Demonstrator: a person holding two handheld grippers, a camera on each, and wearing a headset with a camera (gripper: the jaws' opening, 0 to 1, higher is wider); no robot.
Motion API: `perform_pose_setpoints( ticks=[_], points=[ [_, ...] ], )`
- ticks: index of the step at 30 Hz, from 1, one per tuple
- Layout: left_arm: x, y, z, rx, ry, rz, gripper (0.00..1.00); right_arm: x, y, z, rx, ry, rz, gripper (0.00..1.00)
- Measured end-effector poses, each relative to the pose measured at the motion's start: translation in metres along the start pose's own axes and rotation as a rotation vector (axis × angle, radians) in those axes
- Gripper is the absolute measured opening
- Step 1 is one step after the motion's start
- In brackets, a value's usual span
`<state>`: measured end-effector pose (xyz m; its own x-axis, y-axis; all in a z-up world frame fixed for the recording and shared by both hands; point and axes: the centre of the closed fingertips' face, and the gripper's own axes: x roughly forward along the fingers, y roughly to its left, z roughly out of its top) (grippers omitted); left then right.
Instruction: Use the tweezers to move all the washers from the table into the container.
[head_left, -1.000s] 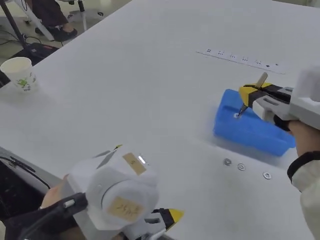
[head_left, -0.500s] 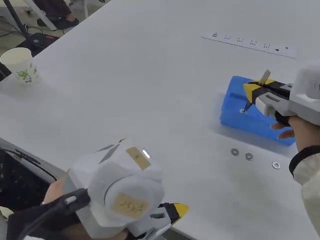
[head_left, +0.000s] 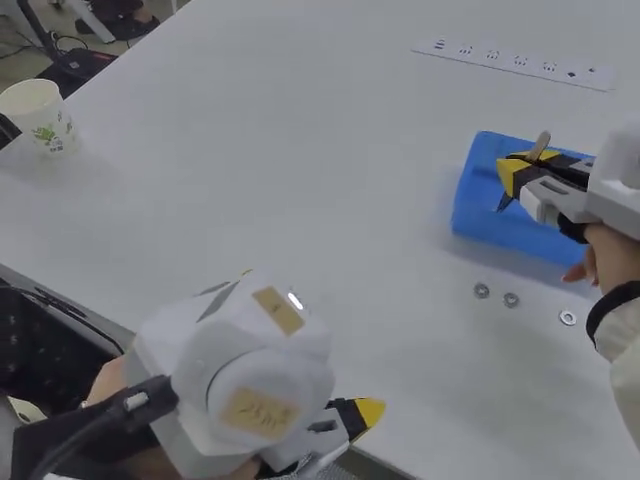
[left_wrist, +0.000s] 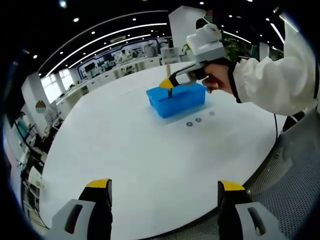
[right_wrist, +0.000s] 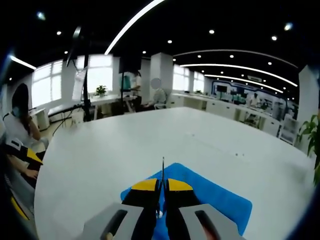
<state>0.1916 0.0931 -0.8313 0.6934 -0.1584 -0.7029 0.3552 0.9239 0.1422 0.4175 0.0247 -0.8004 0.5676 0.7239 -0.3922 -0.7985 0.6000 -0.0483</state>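
Head view: my right hand-held gripper (head_left: 512, 178) is at 3 o'clock, clamped down on the tweezers (head_left: 541, 148). Their tips hang over the blue container (head_left: 478, 215), which looks like the drop-off spot to me. Whether there's a washer in the tips, I honestly can't tell, way too small. Three washers (head_left: 511, 299) lie in a loose row on the table (head_left: 300, 150), just beside the container at its 6 o'clock. My left hand-held gripper (head_left: 362, 410) sits low at 6 o'clock by the table edge, probably just to keep clear.

Left gripper view: the left one's jaws are spread wide with nothing between them. The container (left_wrist: 175, 102) is up at 12 o'clock, with the washers (left_wrist: 198, 120) at its 5 o'clock.

Right gripper view: jaws pinched together on the tweezers (right_wrist: 162, 170), which poke out toward 12 o'clock above the container (right_wrist: 215, 200).
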Motion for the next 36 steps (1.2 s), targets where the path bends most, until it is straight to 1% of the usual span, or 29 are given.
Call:
perform_pose_setpoints(
  ticks=[10, 11, 12, 13, 14, 15, 17, 20, 24, 28, 31, 36],
  points=[
    [0.001, 0.001, 0.0, -0.002, 0.003, 0.007, 0.89, 0.0, -0.002, -0.006, 0.018, 0.0, -0.005, 0.02],
    [0.001, 0.001, 0.0, -0.002, 0.003, 0.007, 0.89, 0.0, -0.001, -0.006, 0.041, -0.006, -0.006, 0.02],
    [0.001, 0.001, 0.0, -0.002, 0.004, 0.007, 0.89, -0.001, -0.001, -0.006, 0.045, -0.01, -0.004, 0.02],
    [0.001, 0.001, 0.001, -0.001, 0.004, 0.008, 0.89, -0.001, -0.001, -0.006, 0.039, -0.012, -0.009, 0.02],
    [0.001, 0.001, 0.0, -0.001, 0.004, 0.008, 0.89, -0.002, -0.005, -0.008, 0.0, 0.001, -0.031, 0.02],
    [0.001, 0.001, 0.0, -0.001, 0.005, 0.007, 0.89, -0.002, -0.005, -0.009, -0.012, 0.005, -0.035, 0.02],
    [0.002, 0.001, 0.001, 0.001, 0.005, 0.008, 0.88, -0.001, -0.003, -0.008, -0.005, -0.004, -0.023, 0.02],
    [0.002, 0.0, 0.001, 0.003, 0.005, 0.009, 0.88, -0.002, -0.004, -0.007, -0.01, -0.005, -0.026, 0.02],
    [0.002, 0.0, 0.0, 0.002, 0.008, 0.009, 0.88, -0.004, -0.005, -0.002, 0.006, -0.015, -0.025, 0.03],
    [0.002, 0.001, 0.001, 0.002, 0.005, 0.008, 0.88, -0.011, -0.005, 0.007, 0.019, -0.033, -0.029, 0.03],
    [0.002, 0.001, 0.002, 0.0, -0.001, 0.009, 0.89, -0.02, -0.002, 0.017, 0.019, -0.055, -0.026, 0.03],
    [0.002, 0.001, 0.002, 0.003, -0.004, 0.01, 0.88, -0.036, 0.007, 0.028, 0.022, -0.074, -0.011, 0.03]
  ],
)
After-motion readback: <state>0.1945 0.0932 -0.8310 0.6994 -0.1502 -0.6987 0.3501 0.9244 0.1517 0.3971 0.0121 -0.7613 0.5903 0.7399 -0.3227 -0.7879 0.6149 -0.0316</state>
